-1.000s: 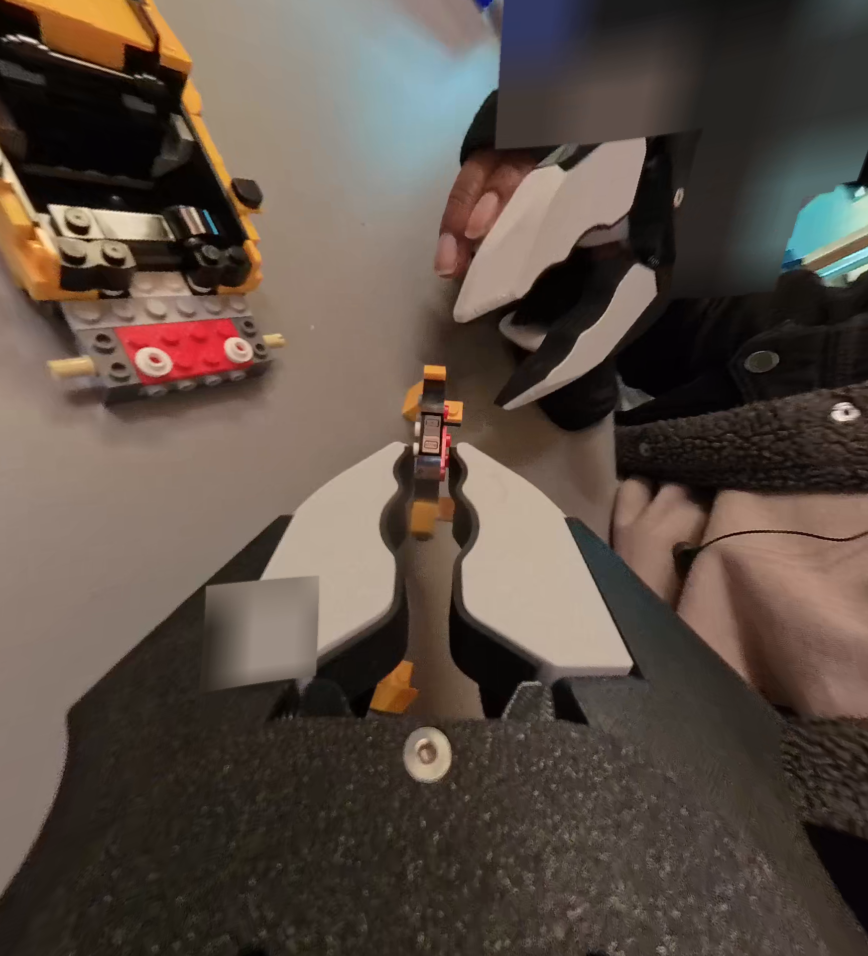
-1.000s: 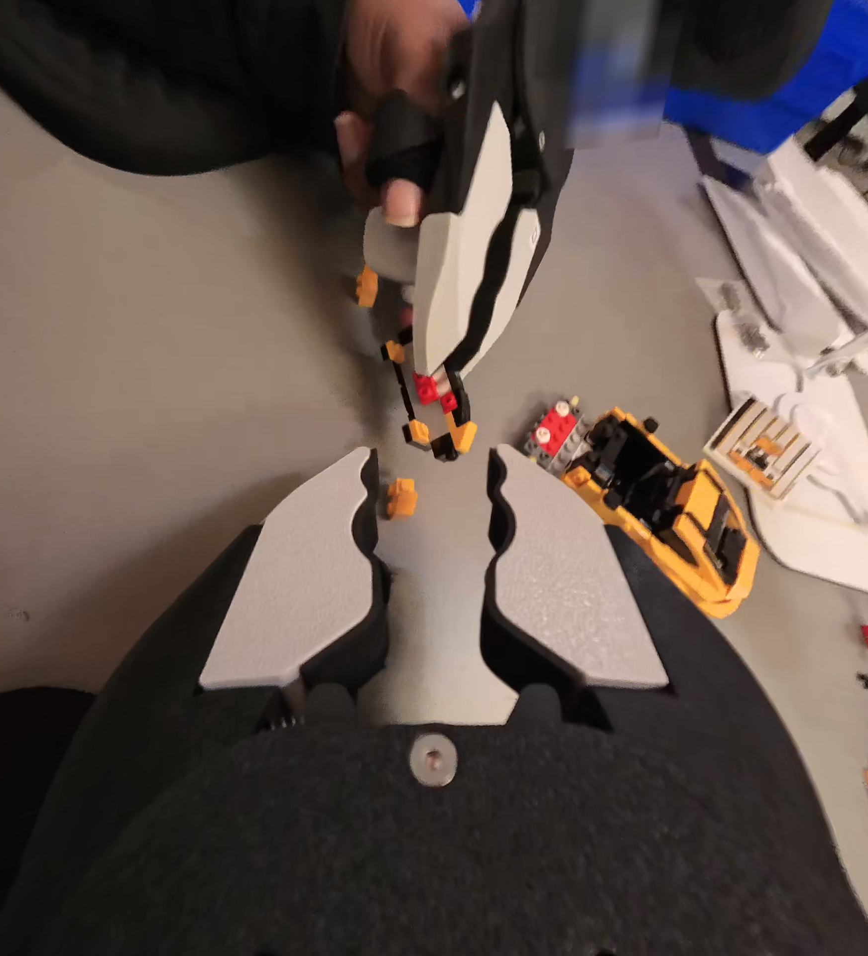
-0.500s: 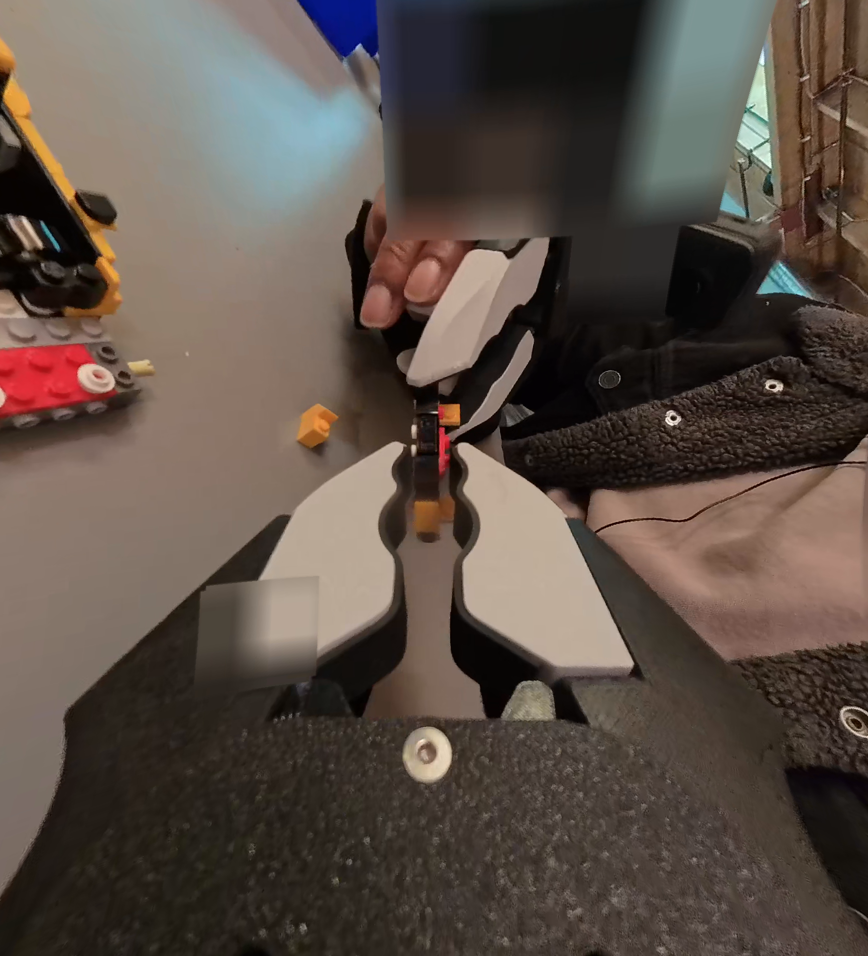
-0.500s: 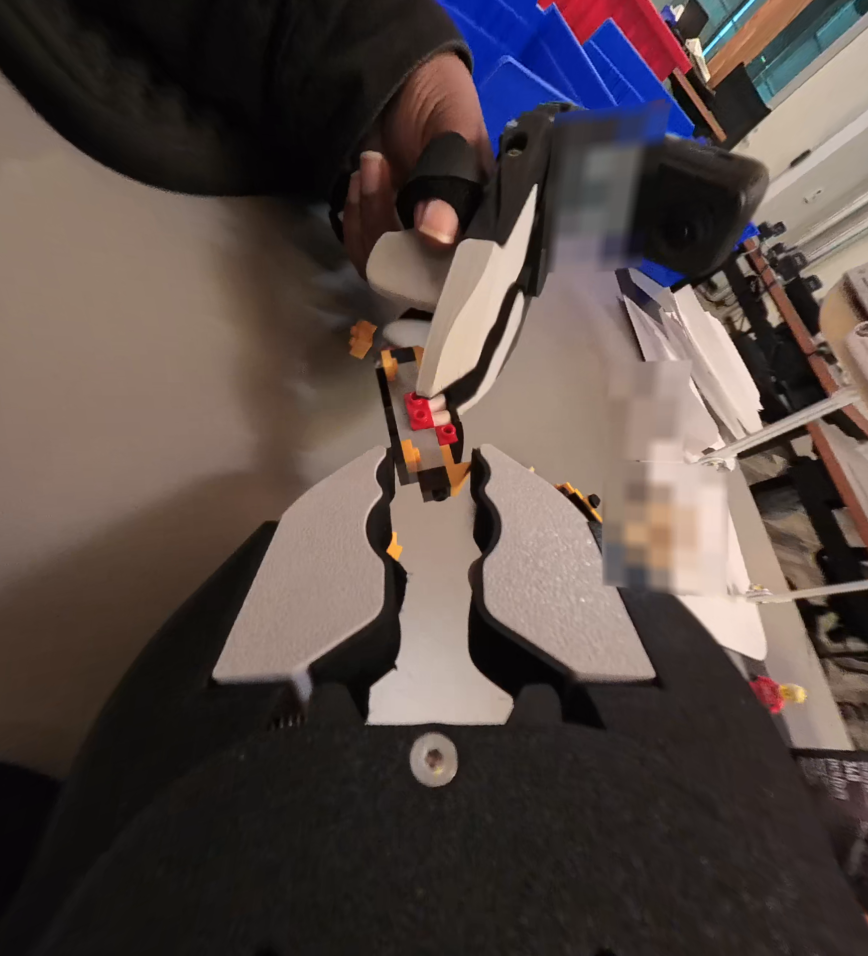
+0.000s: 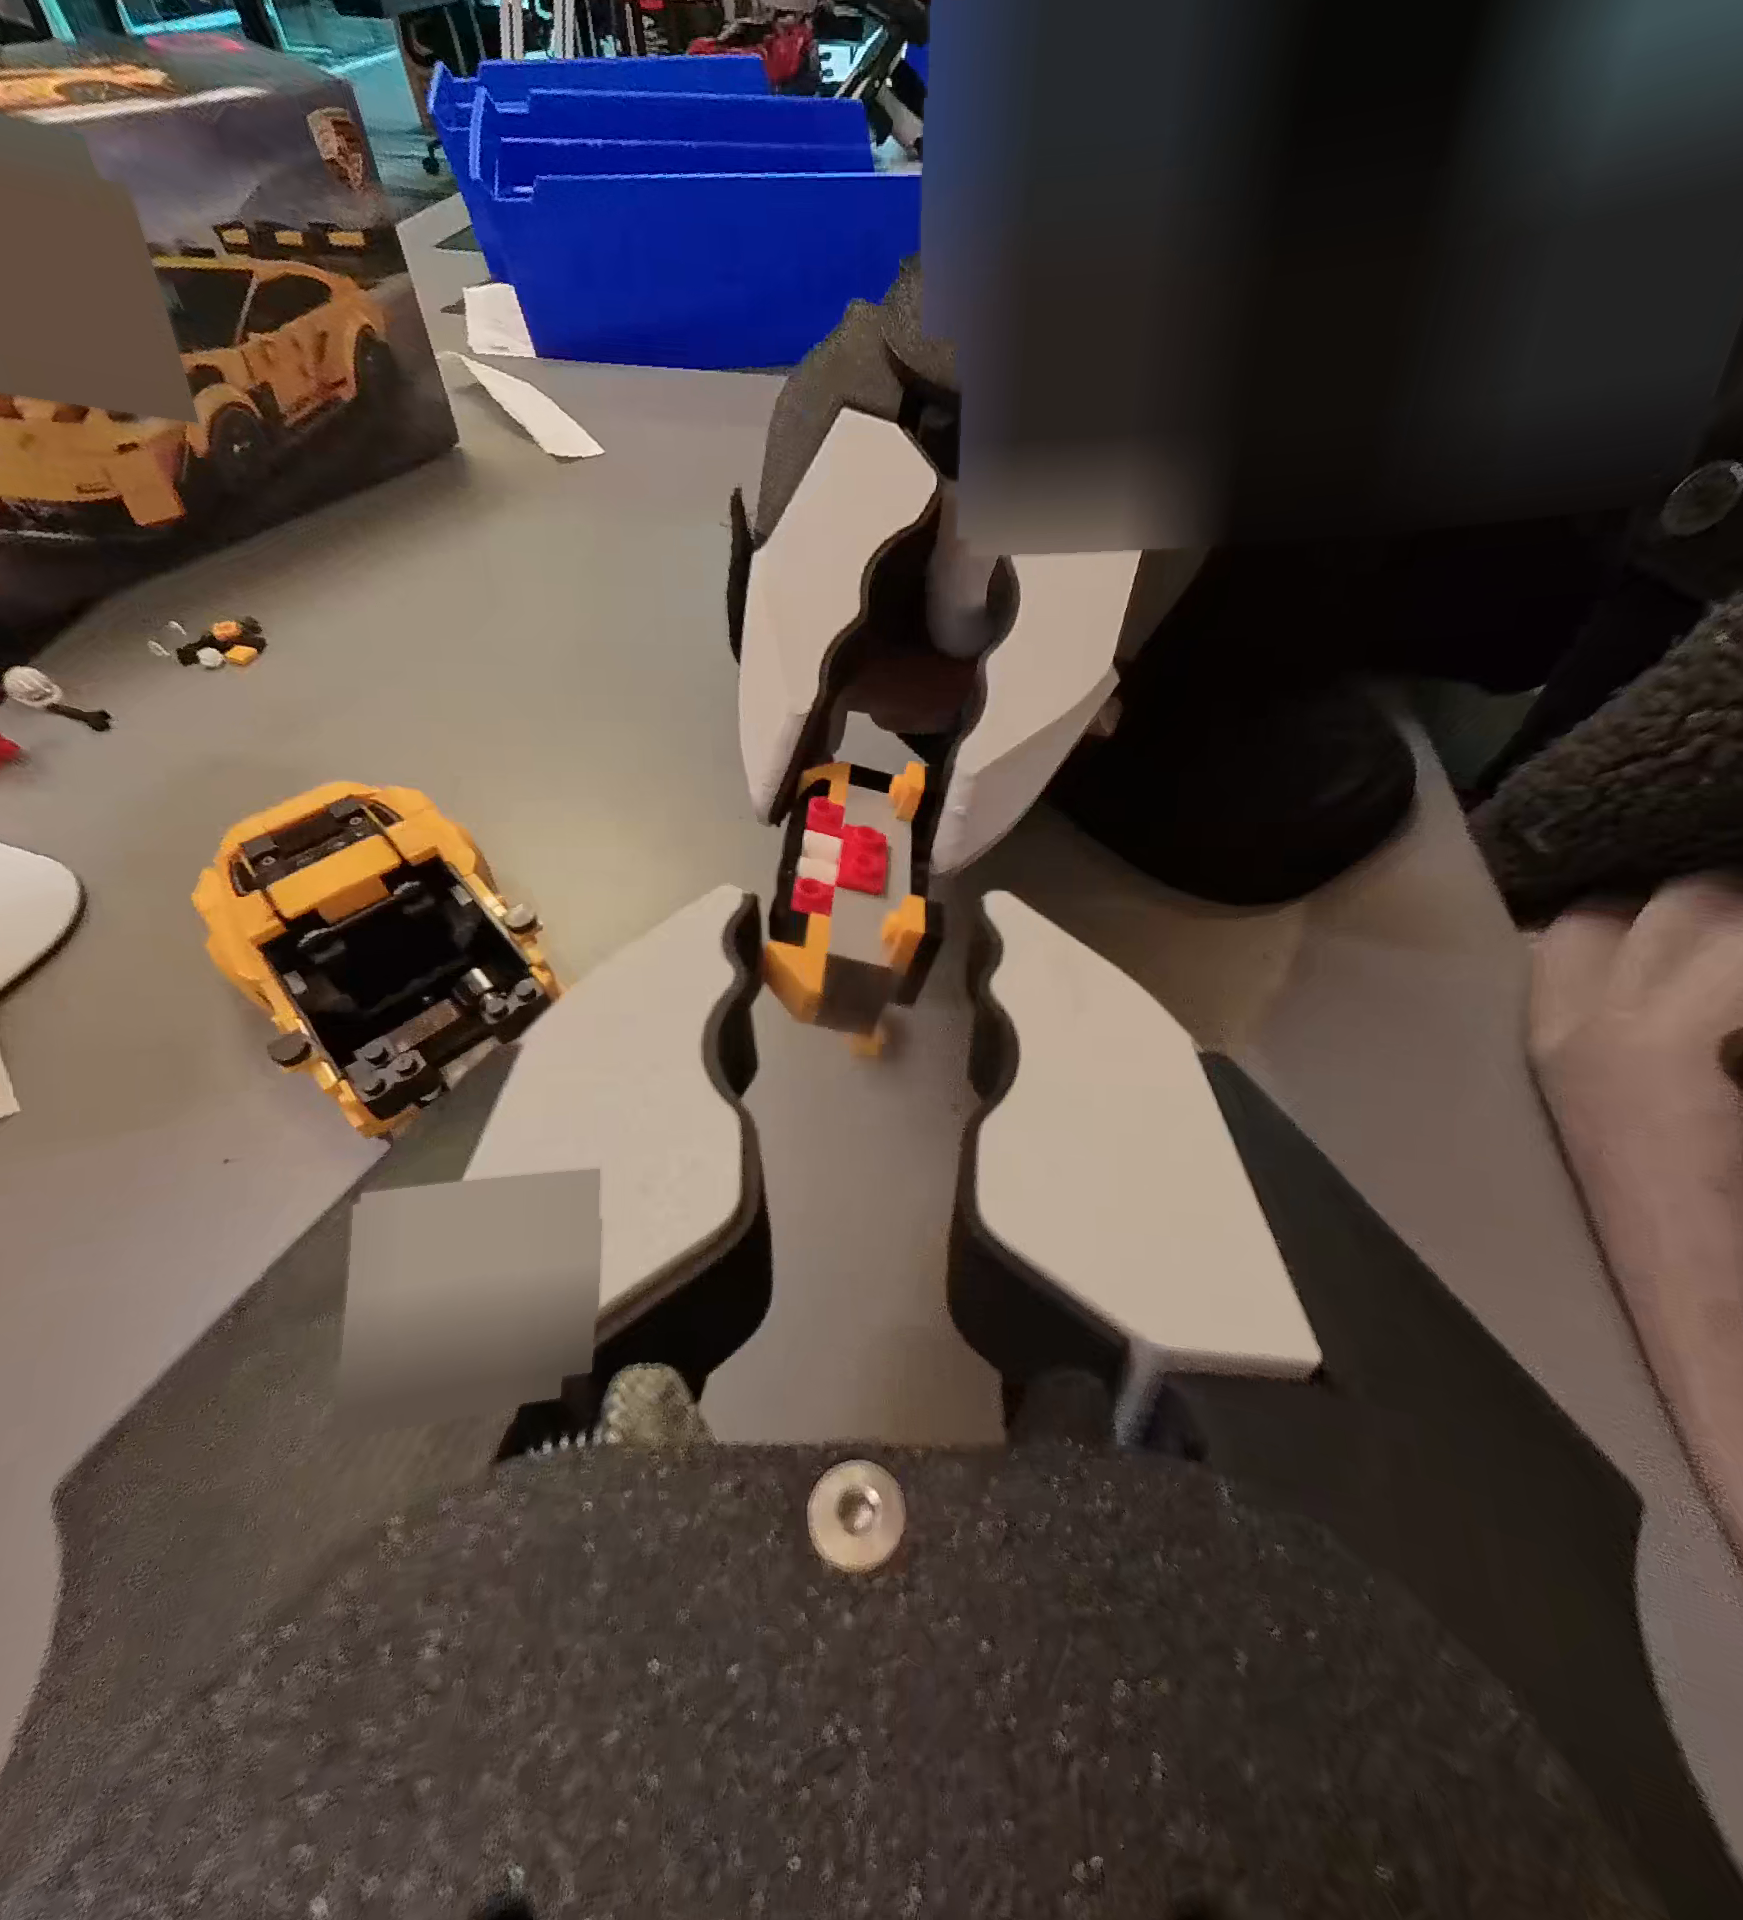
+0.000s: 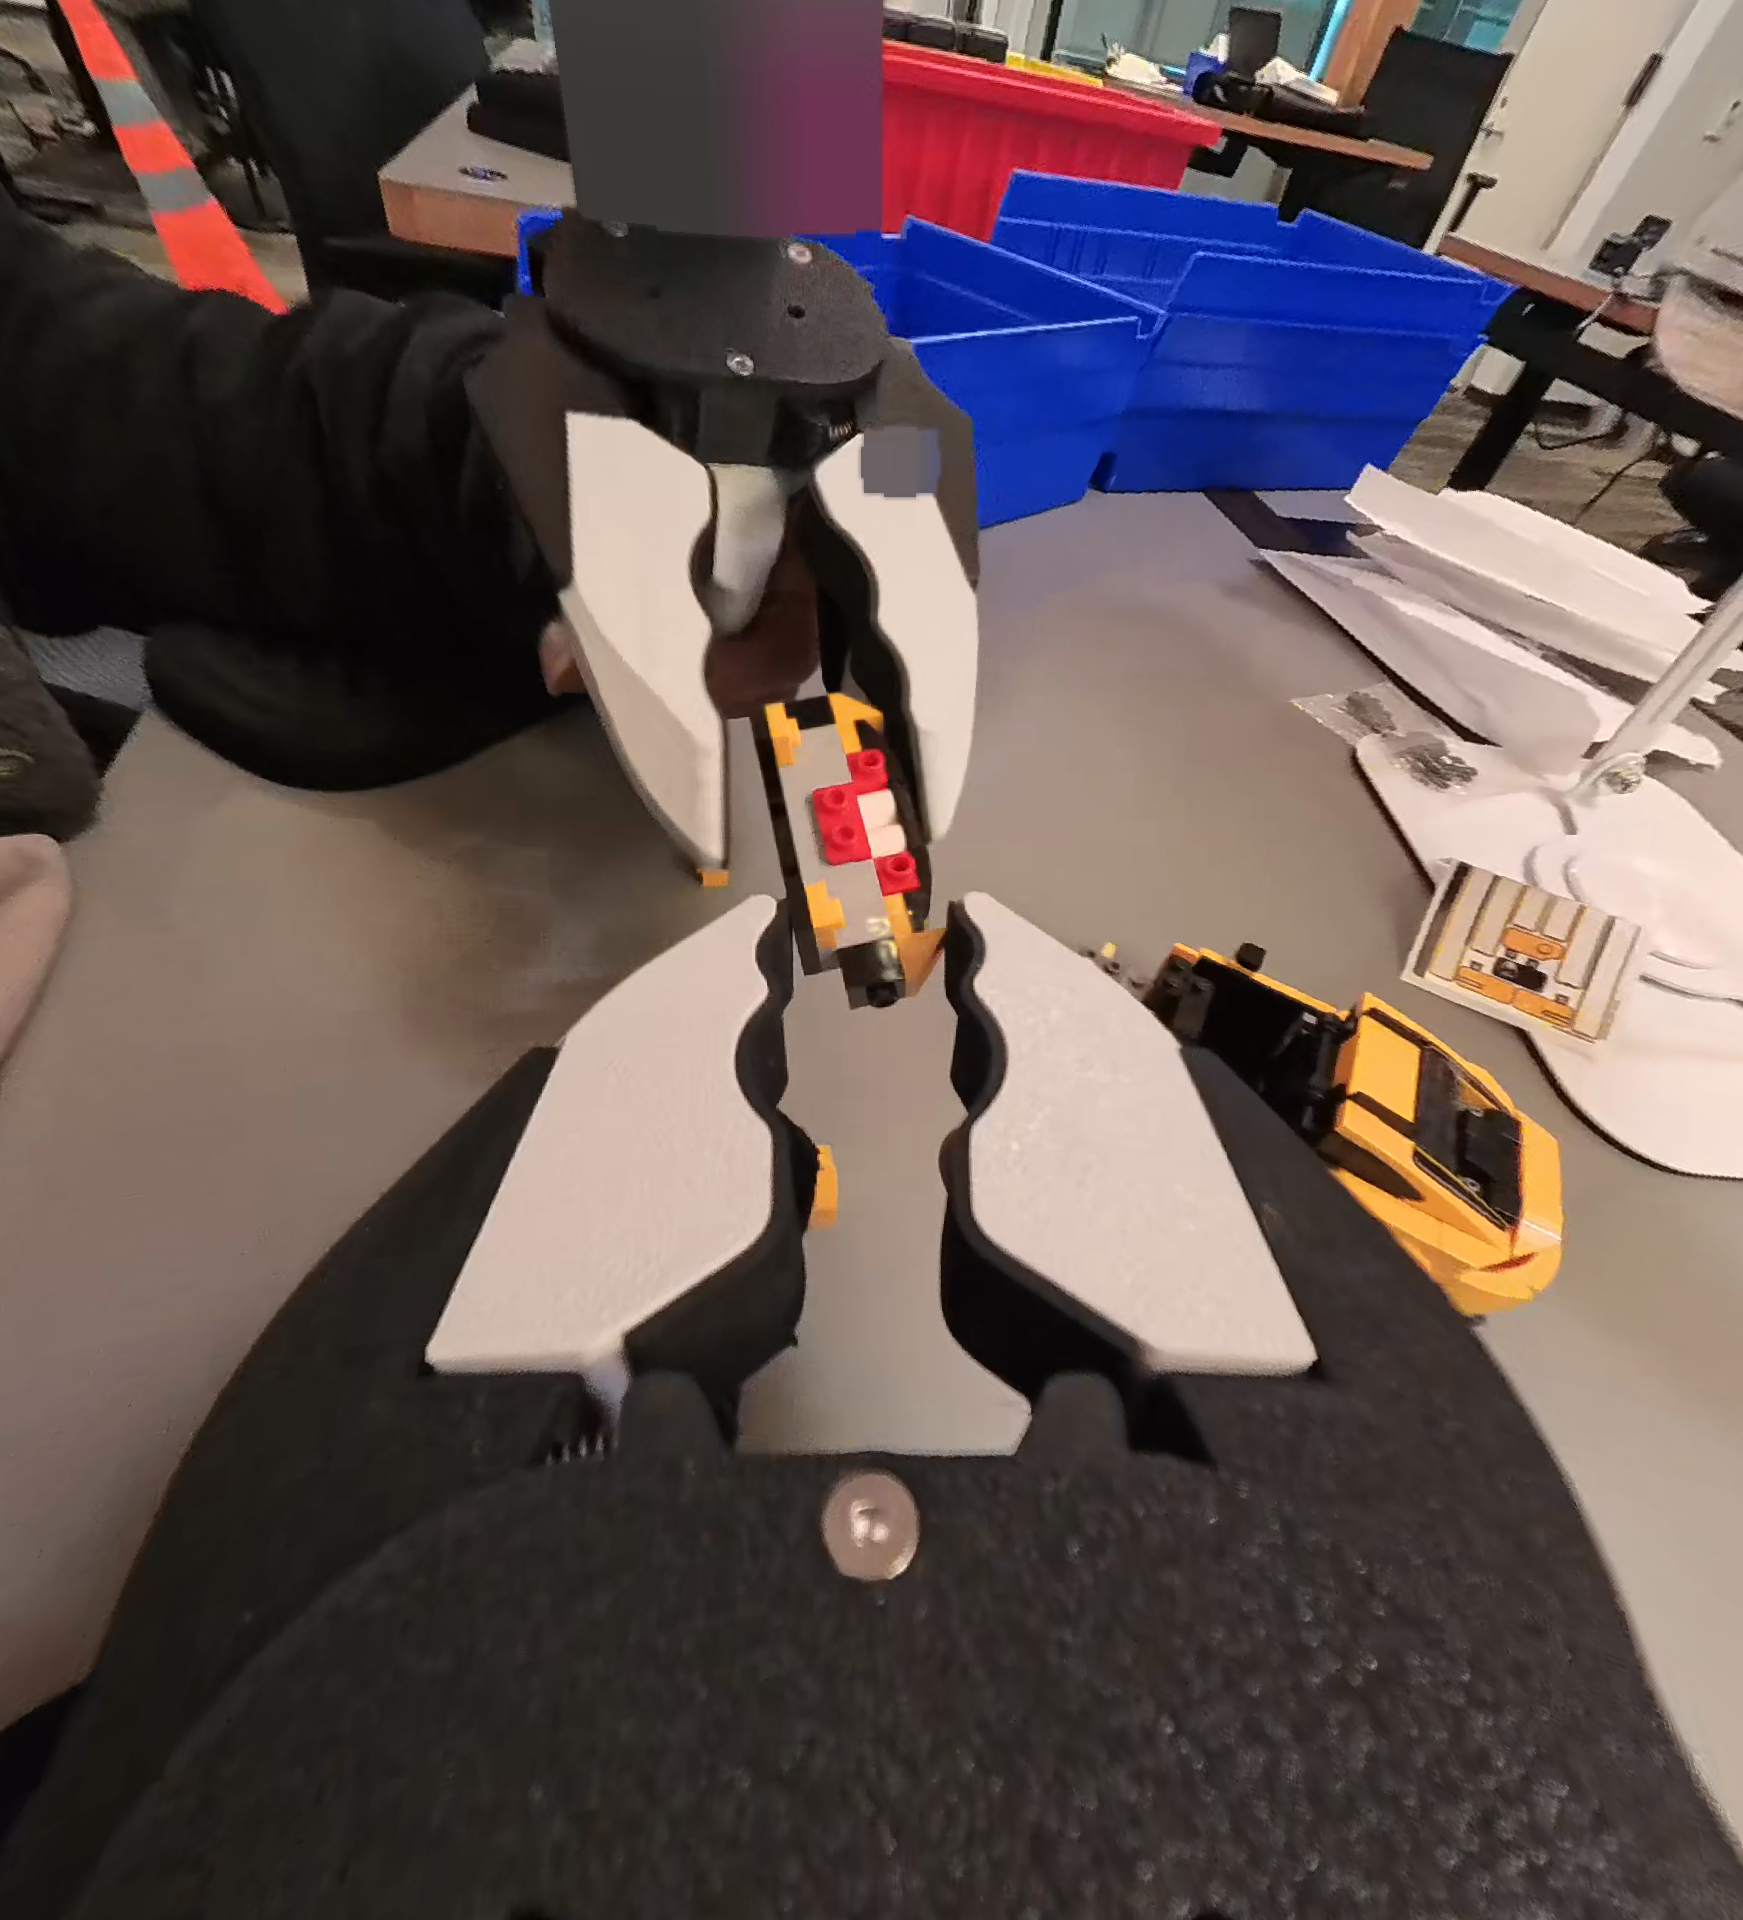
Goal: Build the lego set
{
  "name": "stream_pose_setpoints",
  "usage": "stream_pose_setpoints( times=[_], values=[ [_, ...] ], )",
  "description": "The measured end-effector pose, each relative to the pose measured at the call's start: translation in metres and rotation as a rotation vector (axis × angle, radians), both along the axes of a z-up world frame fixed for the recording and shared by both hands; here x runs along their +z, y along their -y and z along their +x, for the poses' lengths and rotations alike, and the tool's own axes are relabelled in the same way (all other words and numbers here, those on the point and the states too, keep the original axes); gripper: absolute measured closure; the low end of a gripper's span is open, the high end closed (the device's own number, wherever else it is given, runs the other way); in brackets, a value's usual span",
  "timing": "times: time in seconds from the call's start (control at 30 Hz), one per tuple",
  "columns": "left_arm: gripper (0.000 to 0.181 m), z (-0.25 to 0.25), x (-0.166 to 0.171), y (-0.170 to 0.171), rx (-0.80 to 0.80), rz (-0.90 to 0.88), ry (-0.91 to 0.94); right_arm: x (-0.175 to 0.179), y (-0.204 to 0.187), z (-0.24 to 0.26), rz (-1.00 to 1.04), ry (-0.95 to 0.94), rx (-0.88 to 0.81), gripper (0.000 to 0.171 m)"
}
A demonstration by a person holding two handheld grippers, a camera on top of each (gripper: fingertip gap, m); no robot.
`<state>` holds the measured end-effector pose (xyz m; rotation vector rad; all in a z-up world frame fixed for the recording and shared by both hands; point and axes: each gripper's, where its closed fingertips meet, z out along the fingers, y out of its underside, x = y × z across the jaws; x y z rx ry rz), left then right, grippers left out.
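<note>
Across the grey table [image 6: 1106,727], blue bins [image 6: 1210,364] stand at the far edge and the set's box [image 5: 254,343] off to one side, with the half-built yellow car [image 6: 1407,1132] lying near the grippers. Above the tabletop the right gripper [image 6: 862,925] pinches the orange, grey and red sub-assembly [image 6: 851,831] at one end, while the left gripper [image 5: 856,914] is spread, its tips flanking the other end. One small orange brick [image 6: 823,1184] lies on the table below.
</note>
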<state>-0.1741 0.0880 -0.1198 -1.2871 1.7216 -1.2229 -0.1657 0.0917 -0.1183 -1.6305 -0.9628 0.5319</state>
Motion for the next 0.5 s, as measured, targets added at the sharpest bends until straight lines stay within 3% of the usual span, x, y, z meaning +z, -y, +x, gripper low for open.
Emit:
stream_pose_setpoints(
  times=[0.33, 0.5],
  values=[
    [0.151, -0.001, 0.000, -0.001, 0.012, 0.062, 0.006, 0.000, 0.002, 0.000, -0.021, -0.004, 0.014, 0.143],
    [0.151, -0.007, -0.001, -0.016, 0.040, 0.044, 0.015, -0.014, 0.005, 0.023, -0.100, 0.108, 0.017, 0.137]
  ],
)
